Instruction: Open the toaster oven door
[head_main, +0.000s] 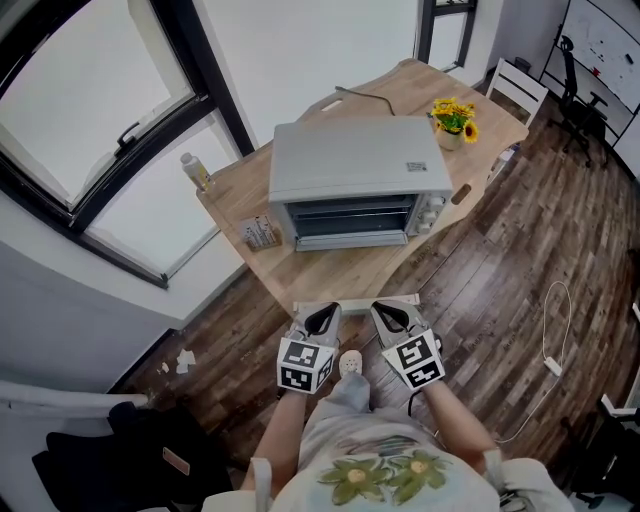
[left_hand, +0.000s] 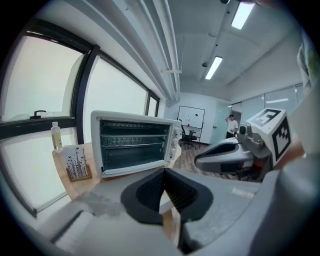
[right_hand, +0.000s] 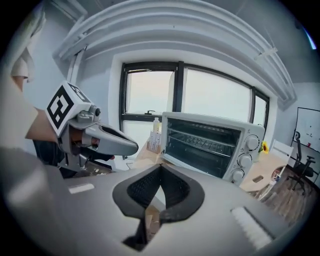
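Entry: my left claw (head_main: 324, 312) and right claw (head_main: 390, 312), both pinched together and empty, are hovering well short of the toaster oven (head_main: 360, 165); tugging a stiff door (head_main: 350, 215) is risking dragging it along the table (head_main: 340, 275).

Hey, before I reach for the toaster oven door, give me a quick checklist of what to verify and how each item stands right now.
1. Door of the toaster oven closed, ready to be opened: ok.
2. Table in front of the door free for it to open: ok, bare wood there.
3. Left gripper empty: ok, jaws together, nothing between them.
4. Right gripper empty: ok, jaws together, nothing between them.
5. Jaws apart to take the handle: not ok, both grippers are shut.
6. Grippers at the door: not ok, both are held near the body, short of the table edge.
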